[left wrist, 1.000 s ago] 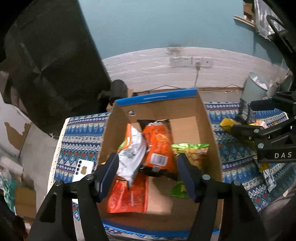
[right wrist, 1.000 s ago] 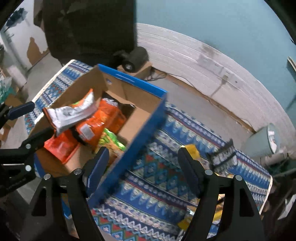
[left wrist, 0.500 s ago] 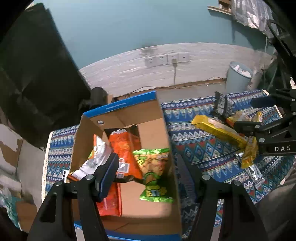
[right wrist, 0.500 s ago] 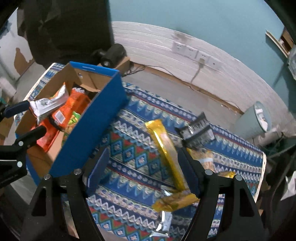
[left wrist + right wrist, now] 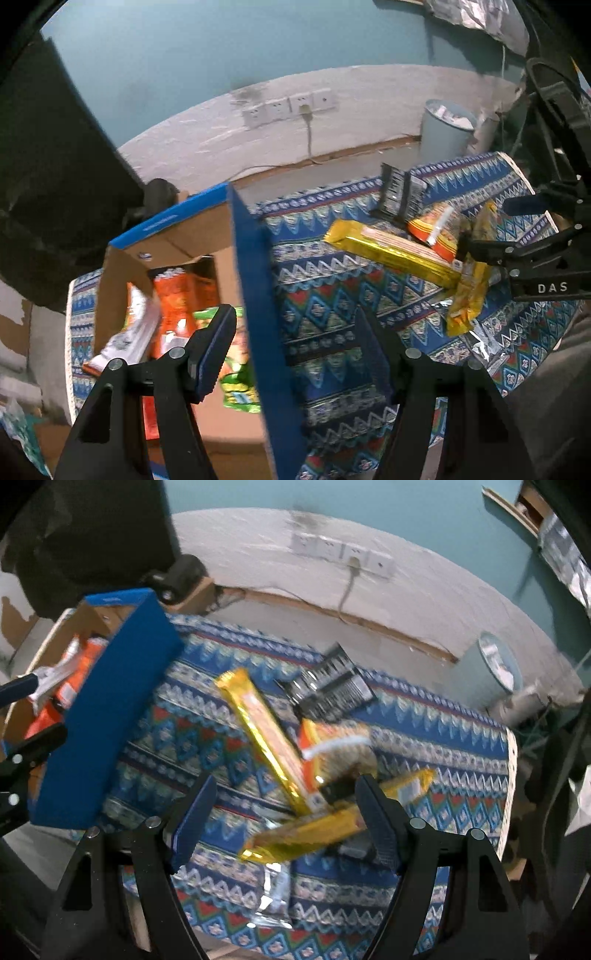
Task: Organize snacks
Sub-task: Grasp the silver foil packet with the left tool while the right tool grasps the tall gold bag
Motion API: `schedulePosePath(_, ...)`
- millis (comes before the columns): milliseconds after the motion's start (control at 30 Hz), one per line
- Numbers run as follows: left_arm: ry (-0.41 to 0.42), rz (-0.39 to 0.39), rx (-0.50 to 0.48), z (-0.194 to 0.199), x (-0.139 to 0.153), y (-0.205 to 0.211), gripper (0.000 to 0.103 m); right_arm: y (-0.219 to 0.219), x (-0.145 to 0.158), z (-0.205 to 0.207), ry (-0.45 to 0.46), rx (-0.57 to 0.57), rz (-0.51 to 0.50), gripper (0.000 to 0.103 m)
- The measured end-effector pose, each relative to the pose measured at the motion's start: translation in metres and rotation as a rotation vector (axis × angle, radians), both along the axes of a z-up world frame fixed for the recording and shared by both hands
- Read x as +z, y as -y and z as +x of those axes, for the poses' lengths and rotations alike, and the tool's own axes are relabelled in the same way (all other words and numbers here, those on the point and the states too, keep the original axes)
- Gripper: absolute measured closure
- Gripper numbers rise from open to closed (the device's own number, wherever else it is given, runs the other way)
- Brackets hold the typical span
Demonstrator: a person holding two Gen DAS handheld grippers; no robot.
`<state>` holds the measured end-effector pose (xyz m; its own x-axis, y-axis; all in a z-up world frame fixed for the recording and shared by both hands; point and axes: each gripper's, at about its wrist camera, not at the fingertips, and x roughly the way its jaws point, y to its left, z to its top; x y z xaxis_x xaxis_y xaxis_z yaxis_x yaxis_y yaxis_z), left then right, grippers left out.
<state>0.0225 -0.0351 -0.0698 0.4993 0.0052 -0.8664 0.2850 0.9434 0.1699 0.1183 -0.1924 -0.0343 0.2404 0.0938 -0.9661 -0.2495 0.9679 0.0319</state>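
A blue-edged cardboard box (image 5: 255,295) (image 5: 107,716) on the patterned cloth holds orange, white and green snack bags (image 5: 177,306). My left gripper (image 5: 295,350) is open and empty, straddling the box's right wall. My right gripper (image 5: 284,819) is open and empty, above a pile of loose snacks: a long gold bar (image 5: 266,738) (image 5: 391,251), a second gold packet (image 5: 314,834), an orange bag (image 5: 332,746), a black packet (image 5: 328,690) and a silver wrapper (image 5: 275,893). The right gripper's fingers also show in the left wrist view (image 5: 517,251).
The blue patterned tablecloth (image 5: 424,731) ends at the near and right edges. A grey bin (image 5: 447,129) stands by the wall at the right. A dark fabric mass (image 5: 44,166) and a dark roller (image 5: 177,576) sit behind the box. Wall sockets (image 5: 343,554) are at the back.
Both grippers have swung to the right, away from the box and toward the loose snacks. Both stayed open and empty.
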Motion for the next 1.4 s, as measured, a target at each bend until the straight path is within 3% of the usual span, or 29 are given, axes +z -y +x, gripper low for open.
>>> schedulePosePath(367,-0.108,0.034,-0.037,0.019,-0.048,0.035,0.035,0.038,-0.045,0.007,-0.088,-0.083,-0.023,0.026)
schedulePosePath(633,-0.146,0.067,-0.053,0.030,-0.070,0.046,0.035,0.040,-0.072,0.015,-0.133,-0.106,-0.037,0.026)
schedulePosePath(833,-0.163,0.066,-0.056,0.036,-0.076,0.051,0.035,0.037,-0.092,0.018,-0.169,-0.099,-0.073,0.026)
schedulePosePath(1033,-0.188,0.050,-0.072,0.035,-0.077,0.062,0.035,0.043,-0.093,0.010,-0.182,-0.081,-0.109,0.025)
schedulePosePath(1400,-0.202,0.084,-0.159,0.024,-0.080,0.104,0.034,0.092,-0.104,-0.022,-0.241,-0.154,-0.106,0.025)
